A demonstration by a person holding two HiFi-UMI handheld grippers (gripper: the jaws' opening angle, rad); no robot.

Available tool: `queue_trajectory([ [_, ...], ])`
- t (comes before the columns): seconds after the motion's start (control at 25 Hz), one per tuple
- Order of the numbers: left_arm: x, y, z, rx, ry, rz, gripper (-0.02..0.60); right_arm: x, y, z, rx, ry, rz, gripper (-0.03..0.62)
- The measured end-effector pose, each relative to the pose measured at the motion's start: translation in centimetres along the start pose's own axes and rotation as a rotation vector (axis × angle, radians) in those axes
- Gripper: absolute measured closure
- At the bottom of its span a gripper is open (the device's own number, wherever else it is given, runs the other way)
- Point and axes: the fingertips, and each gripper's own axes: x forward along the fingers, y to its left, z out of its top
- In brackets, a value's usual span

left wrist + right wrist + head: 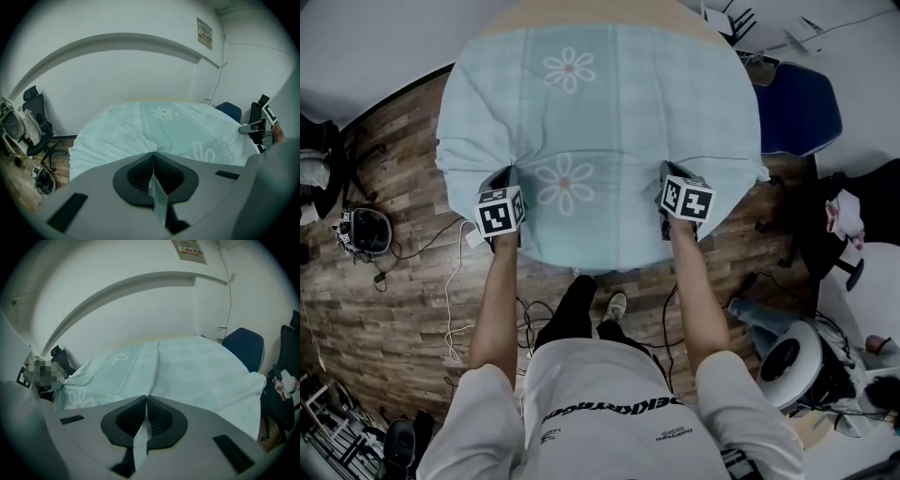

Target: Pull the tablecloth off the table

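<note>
Arms (499, 300) outstretched, left hand-held gripper (503, 175) and right hand-held gripper (667, 171) clamp tablecloth (609, 112) edge.

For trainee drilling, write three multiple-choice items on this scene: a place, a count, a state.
1. The dark blue chair stands where by the round wooden table? A under it; B at its far right; C at its near left.
2. How many white flowers on the pale blue-green tablecloth, head view? A none; B two; C five.
3. The left tongs and right tongs are: A open; B shut on a cup; C shut on the tablecloth.
Answers: B, chair sits beyond the right rim; B, two blooms show; C, cloth pinched in both.
</note>
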Motion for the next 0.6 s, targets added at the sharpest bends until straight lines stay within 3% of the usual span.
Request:
queue_trajectory([
  [0.6,-8.9,-4.9,-2.3,-0.008,-0.063,0.005,0.566,-8.3,0.7,-2.7,-0.039,-0.054,0.037,0.562],
])
